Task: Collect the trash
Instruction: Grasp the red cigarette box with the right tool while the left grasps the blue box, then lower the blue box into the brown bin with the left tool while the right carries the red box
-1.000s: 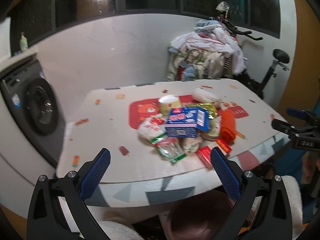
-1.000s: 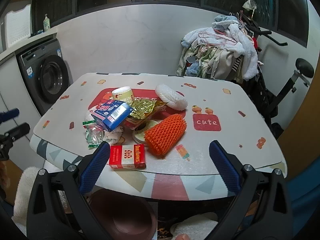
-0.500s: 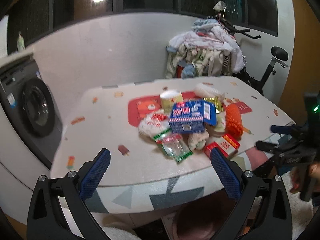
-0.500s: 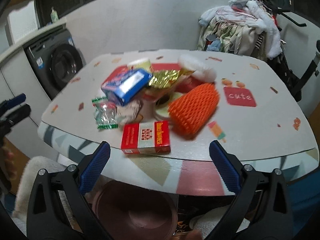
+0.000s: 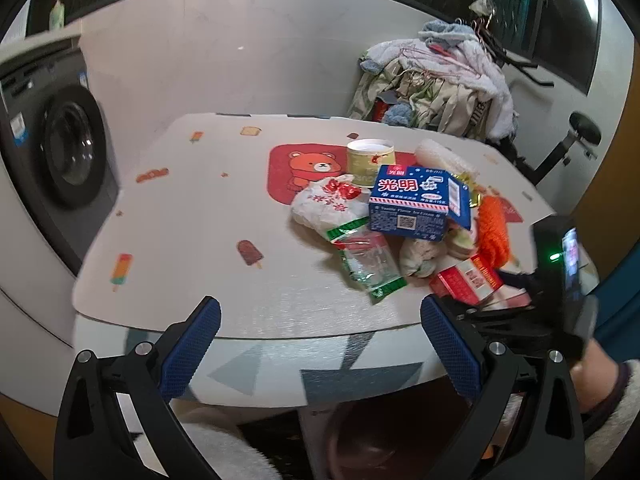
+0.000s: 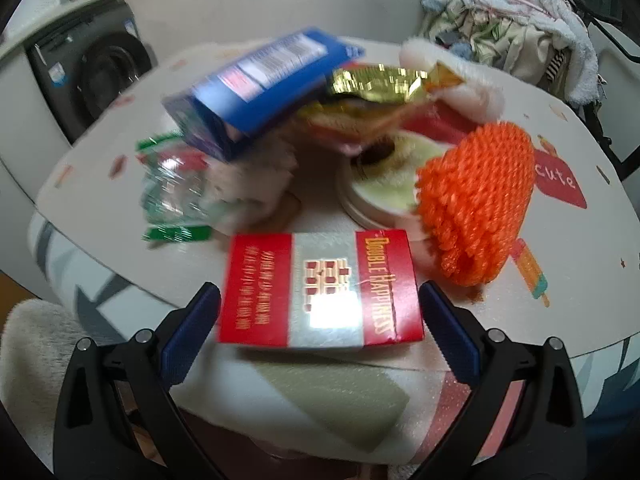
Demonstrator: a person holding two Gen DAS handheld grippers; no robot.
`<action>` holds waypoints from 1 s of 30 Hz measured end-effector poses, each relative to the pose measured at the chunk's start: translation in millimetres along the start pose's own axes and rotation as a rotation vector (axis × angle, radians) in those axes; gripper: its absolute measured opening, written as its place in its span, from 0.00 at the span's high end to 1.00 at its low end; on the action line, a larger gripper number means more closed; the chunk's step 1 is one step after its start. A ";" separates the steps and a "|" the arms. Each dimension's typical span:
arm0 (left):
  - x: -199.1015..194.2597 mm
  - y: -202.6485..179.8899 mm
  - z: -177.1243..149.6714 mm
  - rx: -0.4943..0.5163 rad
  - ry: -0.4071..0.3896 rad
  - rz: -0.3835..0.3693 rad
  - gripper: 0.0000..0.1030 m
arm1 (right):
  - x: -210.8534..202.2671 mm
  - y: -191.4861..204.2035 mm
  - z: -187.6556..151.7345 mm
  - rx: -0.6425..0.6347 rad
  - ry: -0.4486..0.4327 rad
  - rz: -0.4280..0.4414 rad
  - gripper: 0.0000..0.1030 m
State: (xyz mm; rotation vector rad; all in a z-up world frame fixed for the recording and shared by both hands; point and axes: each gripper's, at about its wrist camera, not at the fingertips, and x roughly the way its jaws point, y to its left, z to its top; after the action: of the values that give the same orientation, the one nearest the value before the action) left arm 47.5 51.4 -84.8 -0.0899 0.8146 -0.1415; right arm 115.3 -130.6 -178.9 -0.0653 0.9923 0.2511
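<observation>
The right claw (image 6: 319, 320) is spread wide with the red cigarette pack (image 6: 320, 288) sitting between its 2 blue pads, not yet pinched. The pack lies flat at the near edge of the table (image 6: 580, 280), at the front of the trash pile. The left claw (image 5: 320, 344) is also wide open and empty, hanging off the near edge, well short of the pile.

The risk I see is the edge: the pack is glossy, hard-cornered card, and a pad nudging it could slide it off the table before the pads shut. A wide sweep may also catch the orange foam net (image 6: 476, 204) just to its right, which is soft, springy and open-meshed.

Behind, the blue ice cream carton (image 5: 416, 204) rests tilted on crumpled plastic, so disturbing the pile could tip it. The clear wrapper with green ends (image 5: 368, 264) is thin and crinkly; the gold foil wrapper (image 6: 380, 82) looks stiff and creased. A round lid (image 6: 380, 188) lies flat beneath.
</observation>
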 end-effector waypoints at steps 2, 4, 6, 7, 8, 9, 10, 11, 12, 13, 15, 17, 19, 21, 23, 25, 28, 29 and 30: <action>3.8 0.9 1.1 -0.014 -0.001 -0.033 0.05 | -1.6 -1.6 -0.5 0.005 -0.014 0.034 0.15; 8.8 -0.8 4.3 -0.008 -0.007 -0.096 0.05 | -9.1 -2.9 -1.6 0.004 -0.033 0.070 0.15; 15.1 -7.0 10.9 0.012 -0.027 -0.143 0.05 | -17.1 -5.4 -3.6 0.002 -0.051 0.079 0.15; 18.4 -11.4 14.2 0.026 -0.035 -0.159 0.05 | -22.1 -7.8 -4.2 0.002 -0.058 0.077 0.15; 23.4 -16.0 18.4 0.042 -0.039 -0.180 0.05 | -27.7 -10.5 -5.5 0.008 -0.067 0.073 0.15; 32.1 -21.9 26.1 0.060 -0.043 -0.212 0.05 | -33.2 -13.7 -6.2 0.020 -0.075 0.072 0.15; 38.3 -27.5 31.6 0.071 -0.042 -0.233 0.05 | -38.8 -18.6 -7.5 0.042 -0.086 0.074 0.15; 49.0 -33.4 39.8 0.086 -0.038 -0.254 0.05 | -42.0 -23.3 -8.1 0.057 -0.091 0.075 0.15; 60.0 -39.0 47.6 0.102 -0.029 -0.267 0.05 | -45.9 -28.8 -8.9 0.079 -0.098 0.075 0.15; 69.2 -43.5 54.3 0.111 -0.020 -0.278 0.05 | -49.7 -33.5 -9.8 0.097 -0.103 0.074 0.15; 92.4 -52.9 70.3 0.125 0.012 -0.297 0.05 | -54.4 -41.3 -14.5 0.113 -0.116 0.067 0.15; 108.3 -59.7 81.4 0.141 0.028 -0.289 0.05 | -59.9 -49.3 -16.3 0.121 -0.127 0.049 0.15; 123.1 -65.2 91.7 0.155 0.035 -0.287 0.05 | -64.8 -58.3 -19.2 0.129 -0.133 0.041 0.15; 135.0 -68.5 98.7 0.159 0.051 -0.290 0.05 | -69.1 -66.4 -19.7 0.145 -0.143 0.034 0.15; 145.9 -70.5 103.8 0.167 0.070 -0.293 0.05 | -72.5 -72.5 -21.0 0.153 -0.151 0.032 0.15; 155.2 -72.7 107.1 0.166 0.092 -0.292 0.05 | -75.6 -76.3 -21.1 0.154 -0.161 0.023 0.15; 164.4 -72.4 108.2 0.124 0.119 -0.309 0.05 | -79.0 -78.9 -22.1 0.158 -0.171 0.018 0.15; 165.6 -73.0 107.4 0.122 0.127 -0.311 0.05 | -80.4 -79.9 -21.8 0.162 -0.176 0.019 0.15; 165.4 -75.3 106.8 0.141 0.128 -0.296 0.12 | -81.1 -80.5 -21.5 0.164 -0.178 0.020 0.15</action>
State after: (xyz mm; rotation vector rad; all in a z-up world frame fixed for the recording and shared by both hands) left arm 230.6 -46.8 -120.5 -0.0687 0.9133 -0.4877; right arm 74.6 -226.9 -127.7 0.1145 0.8332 0.1895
